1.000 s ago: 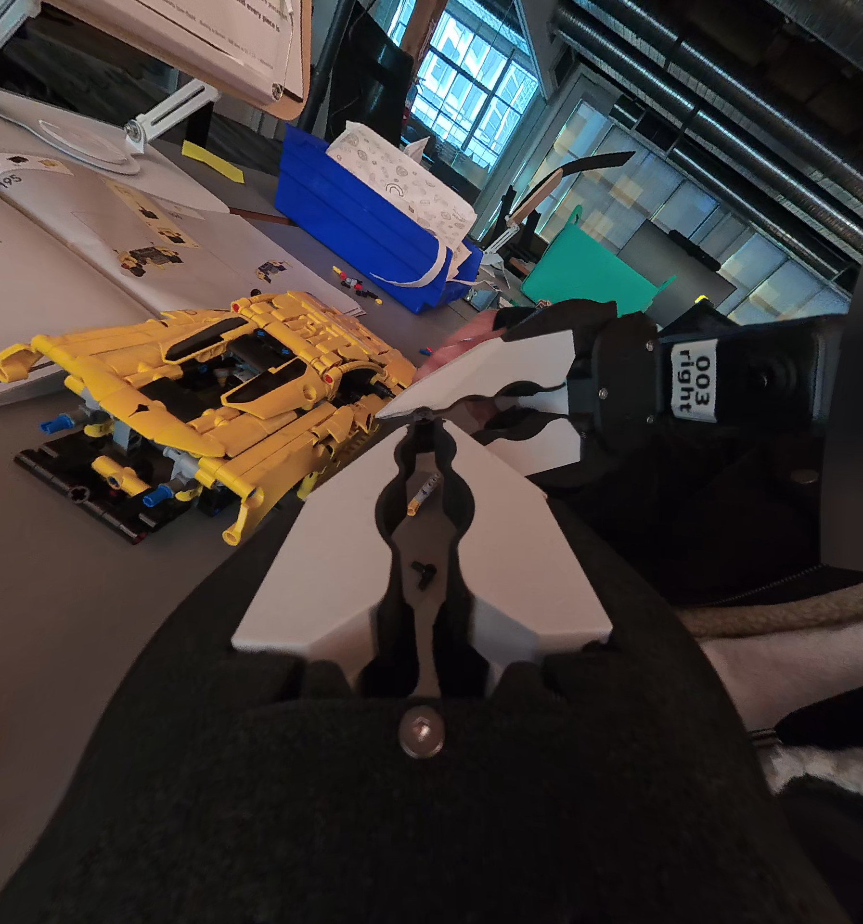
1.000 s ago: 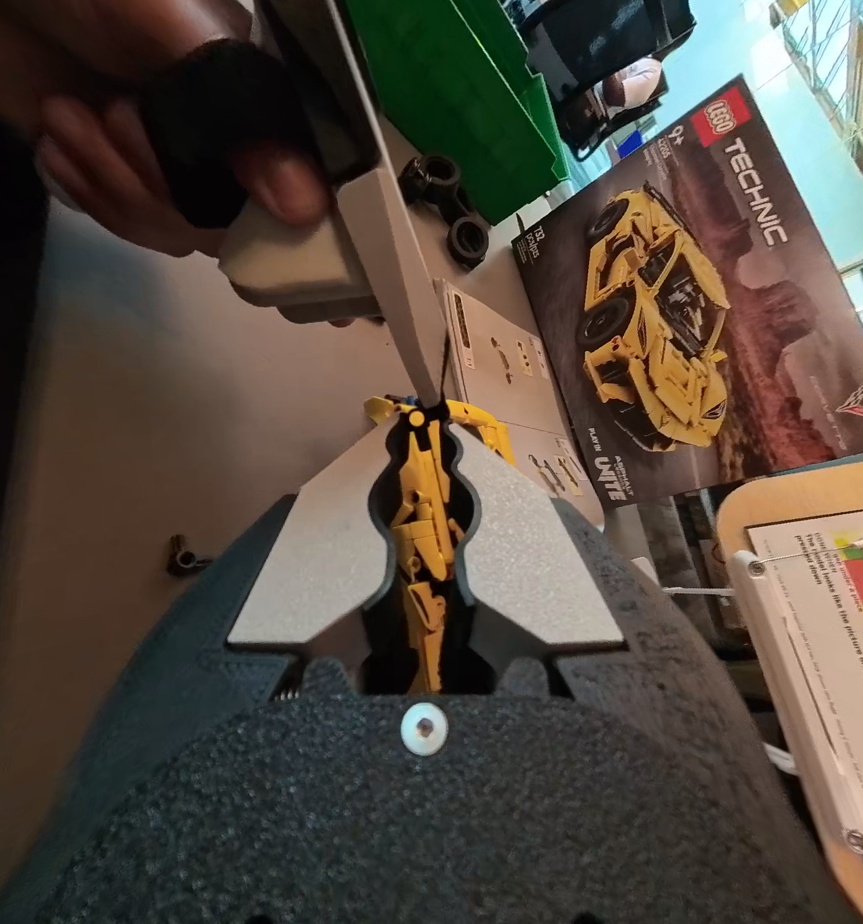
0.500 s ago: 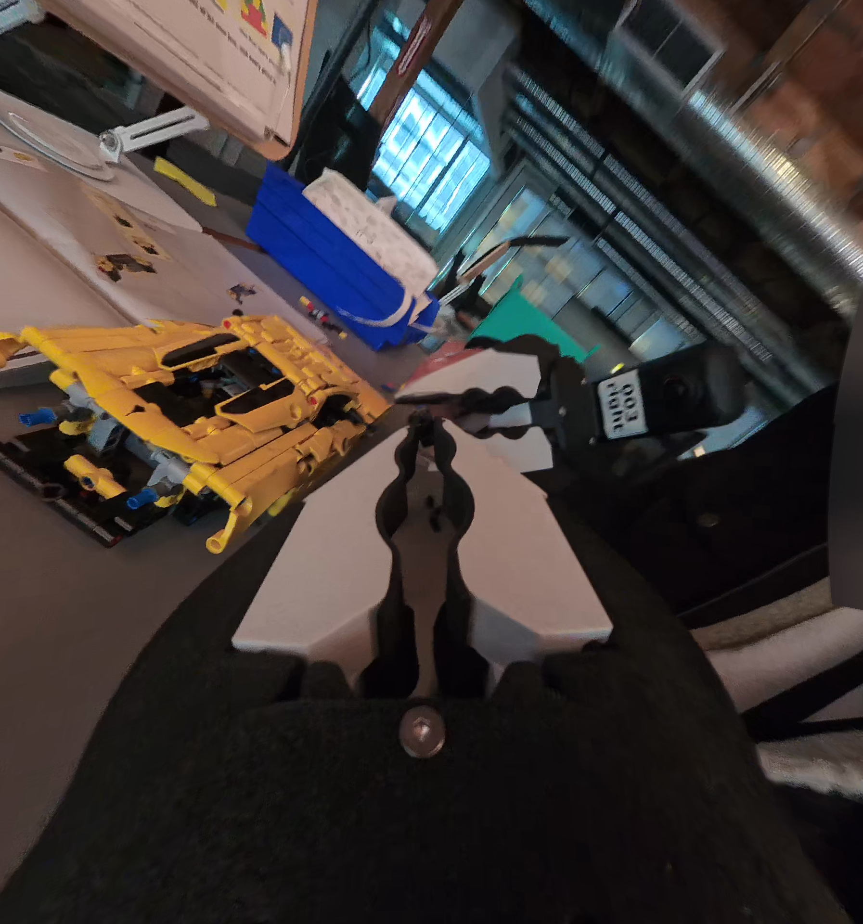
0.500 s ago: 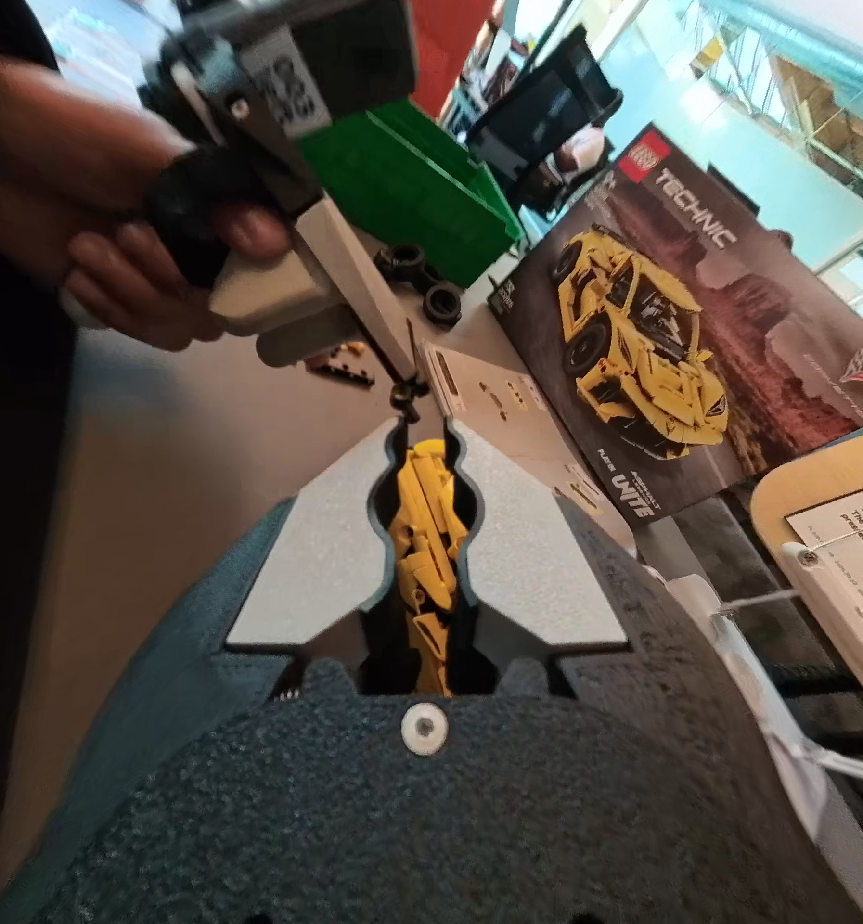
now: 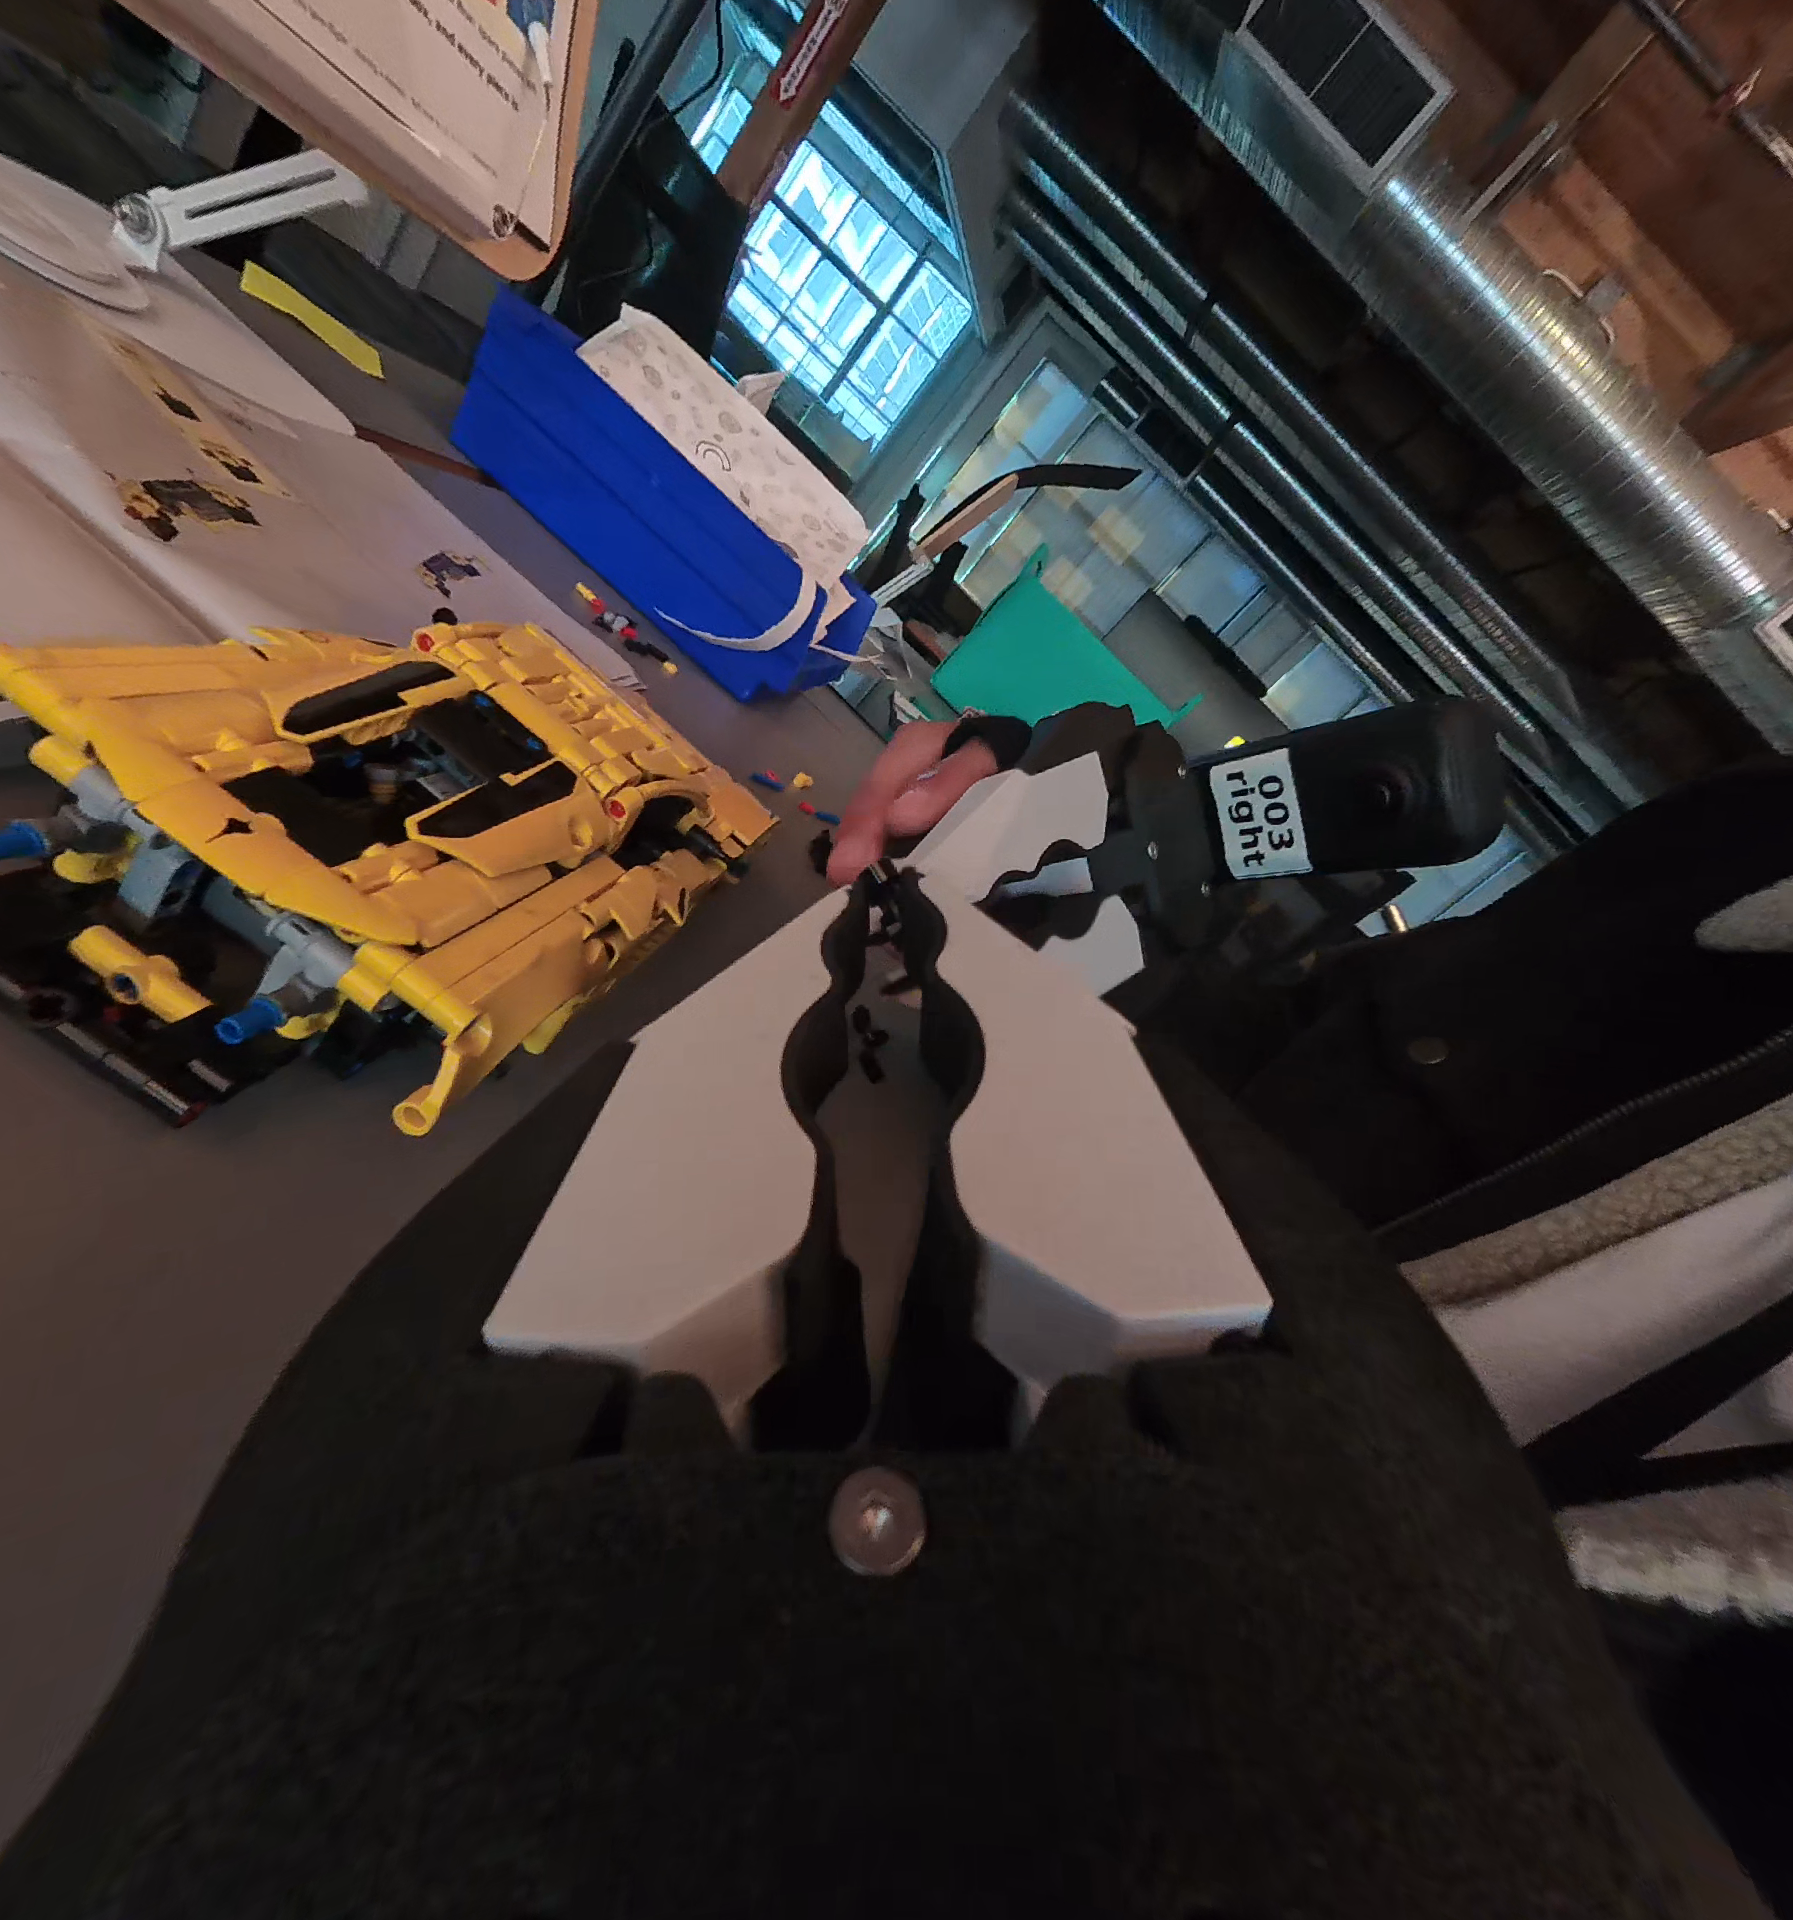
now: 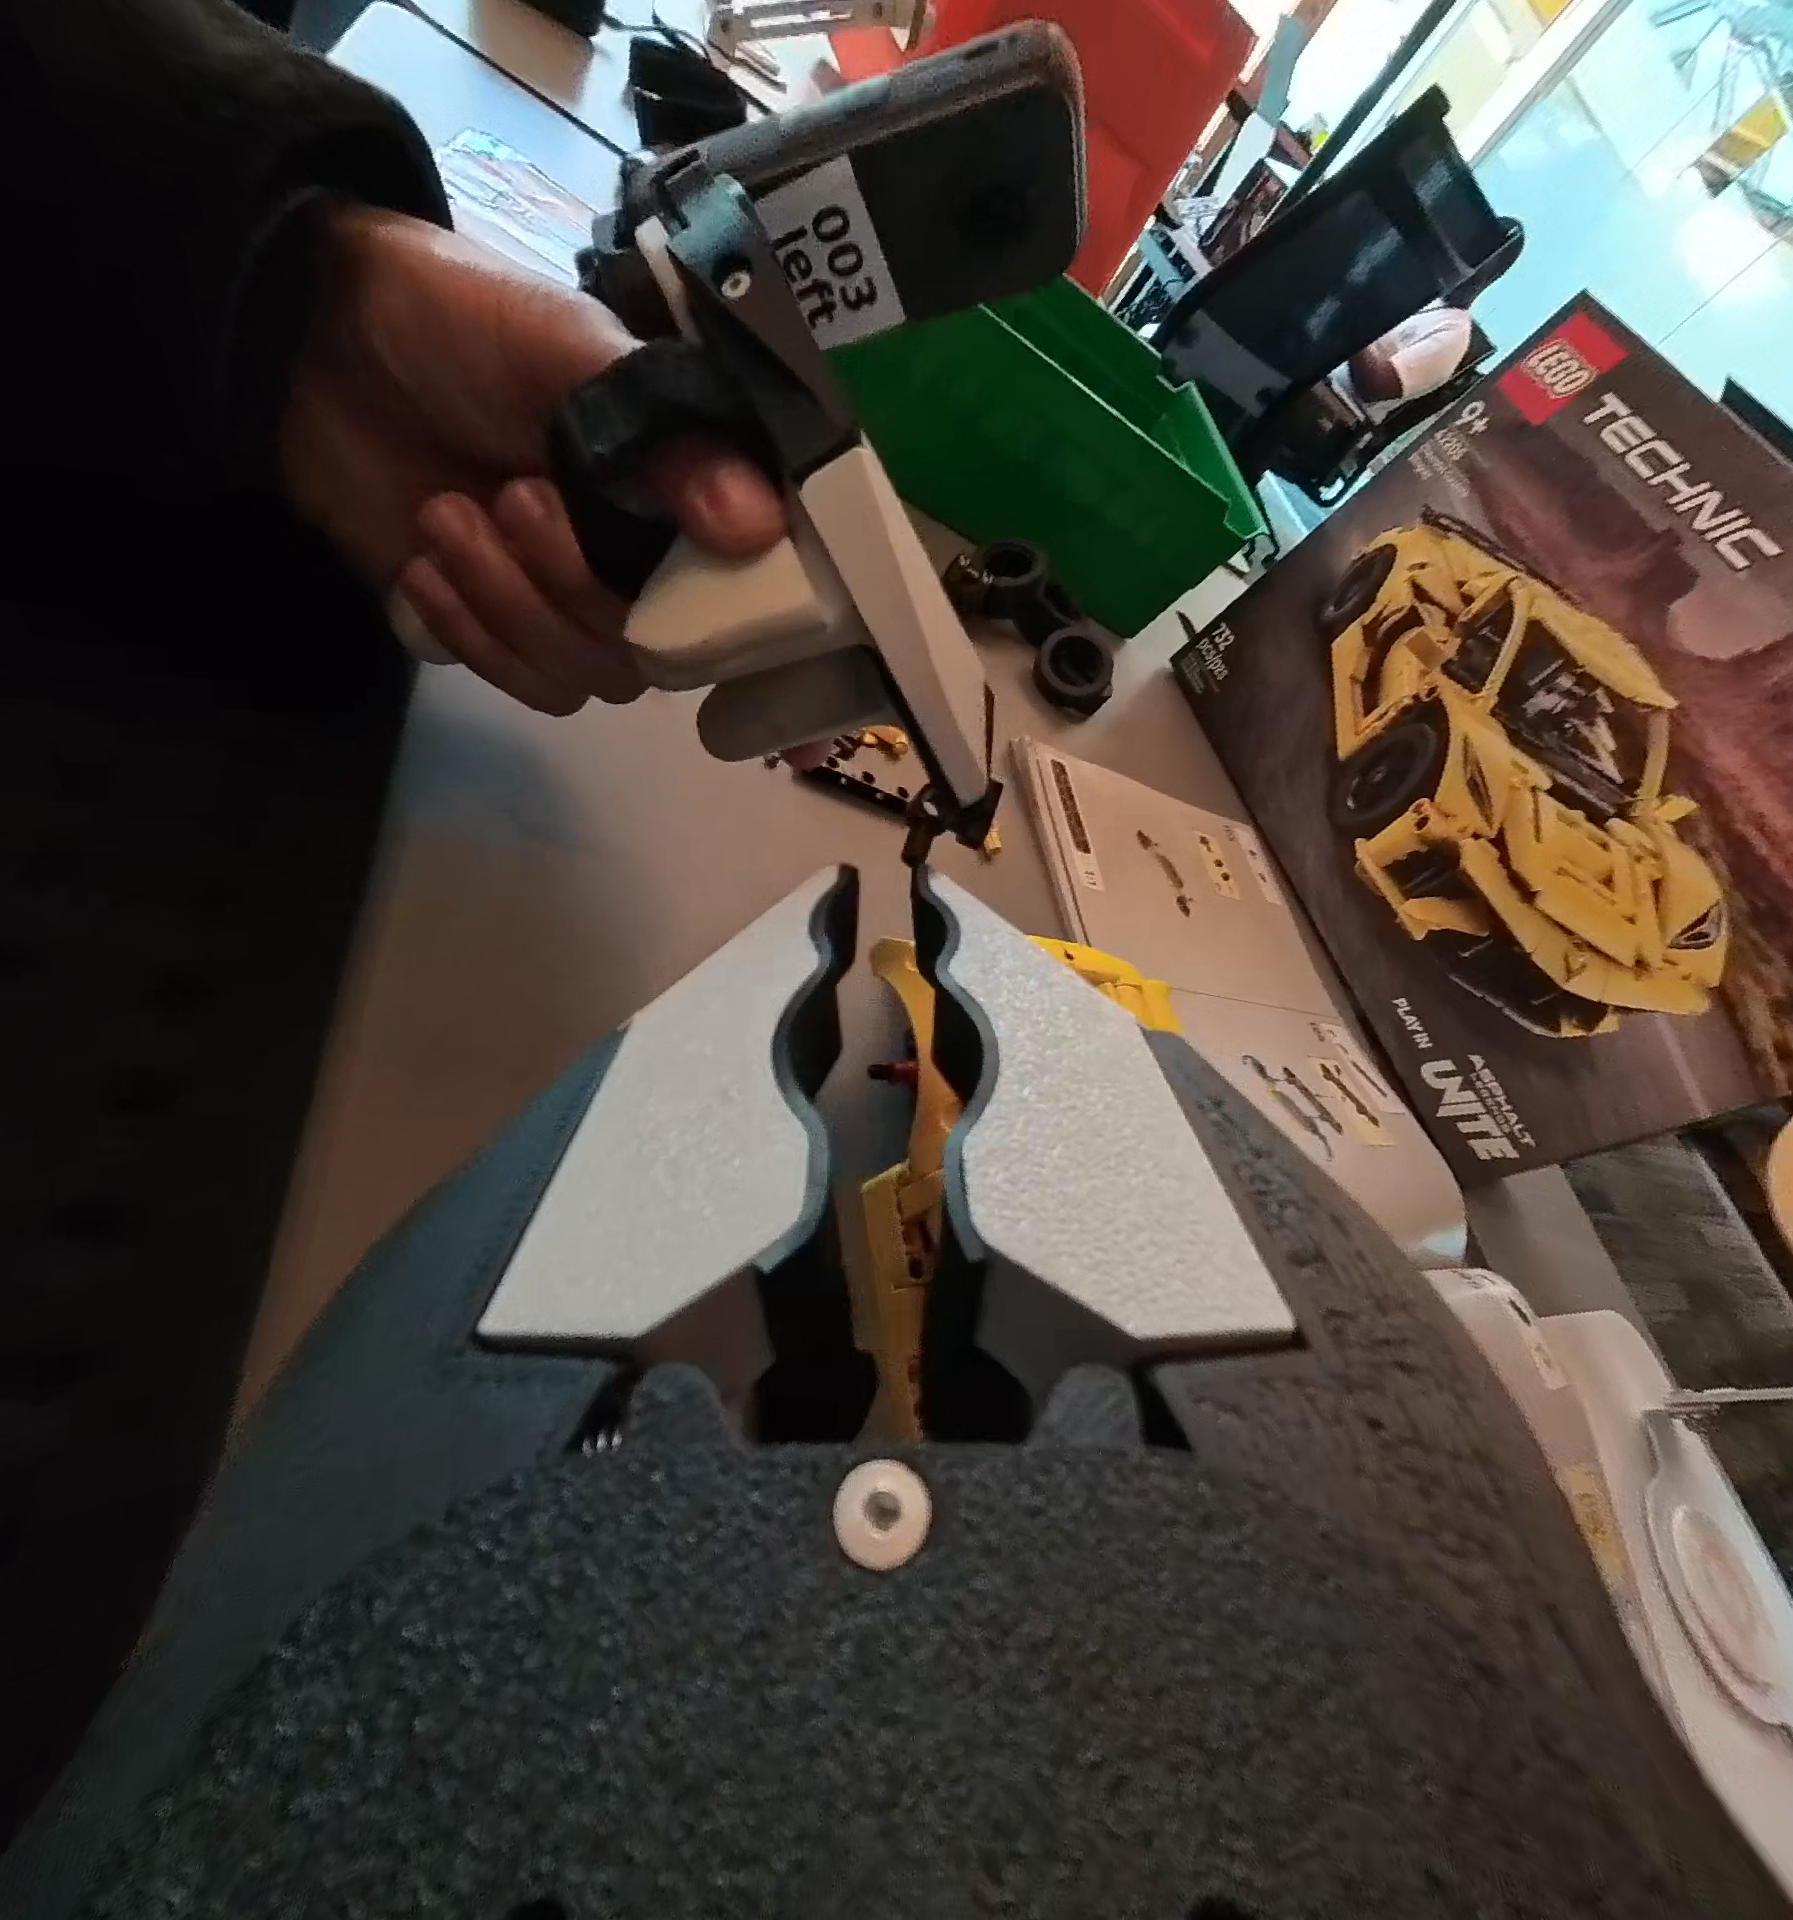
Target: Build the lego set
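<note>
The half-built yellow Lego car (image 5: 352,831) lies on the grey table (image 5: 144,1299), left of both grippers. In the right wrist view it shows between my fingers (image 6: 907,1164). My left gripper (image 5: 879,896) is shut on a small black Lego connector (image 5: 887,883), held in the air. The right wrist view shows that connector (image 6: 933,821) pinched at the left gripper's tip (image 6: 965,805). My right gripper (image 6: 884,881) is open, jaws slightly apart, tips just below the connector. It faces the left gripper tip to tip in the left wrist view (image 5: 959,883).
The Lego box (image 6: 1494,779) stands at the right with an instruction booklet (image 6: 1183,883) before it. Black tyres (image 6: 1068,665) and a green bin (image 6: 1058,457) sit behind. A blue bin (image 5: 643,520) is beyond the car. Small loose pieces (image 5: 866,1049) lie under the grippers. My two grippers' fingertips are within a few centimetres of each other.
The right gripper's jaws, shut a second ago at the left gripper's tip, have parted and drawn back slightly. The left gripper keeps the black connector. Both grippers have risen.
</note>
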